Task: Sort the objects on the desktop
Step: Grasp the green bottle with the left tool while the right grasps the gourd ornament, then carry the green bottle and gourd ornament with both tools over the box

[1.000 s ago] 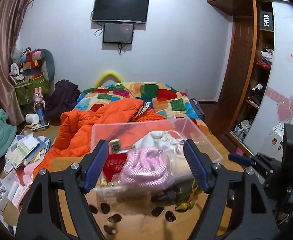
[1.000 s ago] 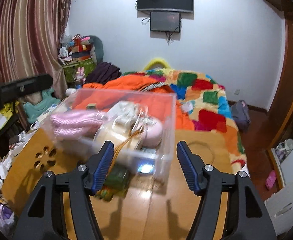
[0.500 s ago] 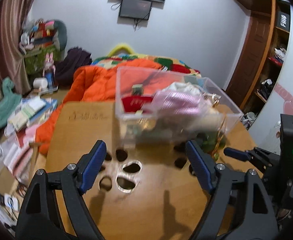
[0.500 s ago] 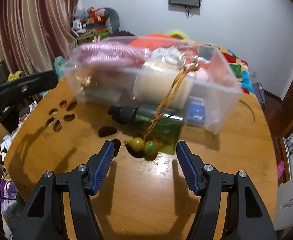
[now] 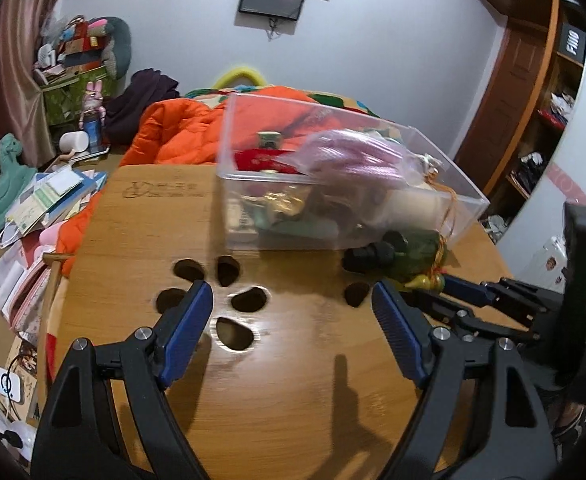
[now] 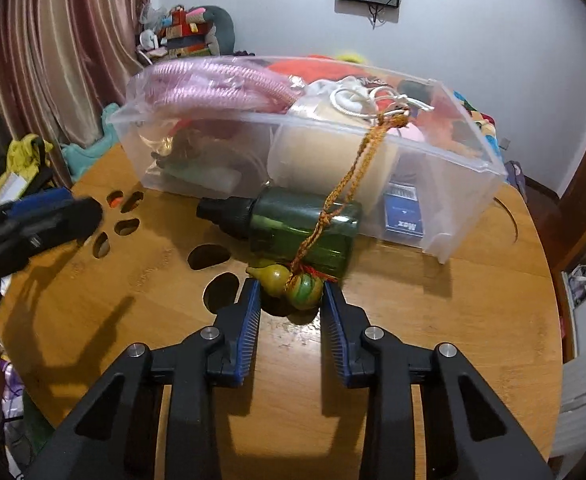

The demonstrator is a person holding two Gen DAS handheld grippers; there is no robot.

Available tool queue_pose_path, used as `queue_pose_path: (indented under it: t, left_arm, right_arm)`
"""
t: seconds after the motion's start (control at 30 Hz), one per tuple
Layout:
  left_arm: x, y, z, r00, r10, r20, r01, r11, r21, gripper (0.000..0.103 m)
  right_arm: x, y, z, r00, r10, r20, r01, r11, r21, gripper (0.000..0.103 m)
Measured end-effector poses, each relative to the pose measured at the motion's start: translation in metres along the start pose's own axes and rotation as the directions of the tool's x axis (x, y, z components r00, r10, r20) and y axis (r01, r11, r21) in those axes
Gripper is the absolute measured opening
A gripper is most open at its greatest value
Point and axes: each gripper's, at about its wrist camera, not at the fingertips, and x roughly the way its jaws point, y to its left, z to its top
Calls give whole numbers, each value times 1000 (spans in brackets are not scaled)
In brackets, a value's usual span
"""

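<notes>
The clear plastic box (image 6: pixel 445 204) sits toward the far edge of my round wooden table (image 6: pixel 453 320), stuffed with odds and ends: a pink coiled hose in a bag (image 6: pixel 213 88), a cream-colored roll (image 6: pixel 325 156), a white cord (image 6: pixel 353 100), and a small blue pack (image 6: pixel 403 212) against the near wall on the right end. Right in front of the box, touching its near wall, a green bottle (image 6: pixel 305 228) with a black cap lies on its side. An orange braided string (image 6: pixel 349 184) runs from the box rim down over the bottle to a pair of little gourd charms (image 6: pixel 293 284), one yellowish and one green, resting on the table just in front of the bottle.

My right gripper (image 6: pixel 291 300) has its blue pads on either side of those gourds, jaws partly closed in, but I can't tell if they're actually touching yet. My left gripper (image 5: pixel 293 320) is wide open and holding nothing, hovering over the petal-shaped cutouts (image 5: pixel 233 332) in the tabletop, with the box further off ahead of it.
</notes>
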Motion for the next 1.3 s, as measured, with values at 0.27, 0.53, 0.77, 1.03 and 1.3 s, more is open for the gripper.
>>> queue_pose_path:
  t: [0.27,0.53,0.77,1.03,1.3]
  left_arm:
    - [21,-47,4,998,-31,-45,34,997,64,88]
    - [58,-87,12,993,-10,-114,19,996,82,91]
    - [79,-97,16,988,8,-157,0,999,48,91]
    - [85,-101,14,989,53,-135,-44,997,71,82]
    - [69,-95,13,995,15,-99,-9,998,63,74]
  right_arm:
    - [-36,-44,-1,996,12,92,-20,996,83,29]
    - [-53,-76,3,988,24,154,-47,988,149,29]
    - [-50,-86,4,984,54,169,-81,985,154,29]
    - [-55,-93,7,979,67,191,-98,983,157,29]
    - [-58,-88,16,979,58,197,-88,985,147,29]
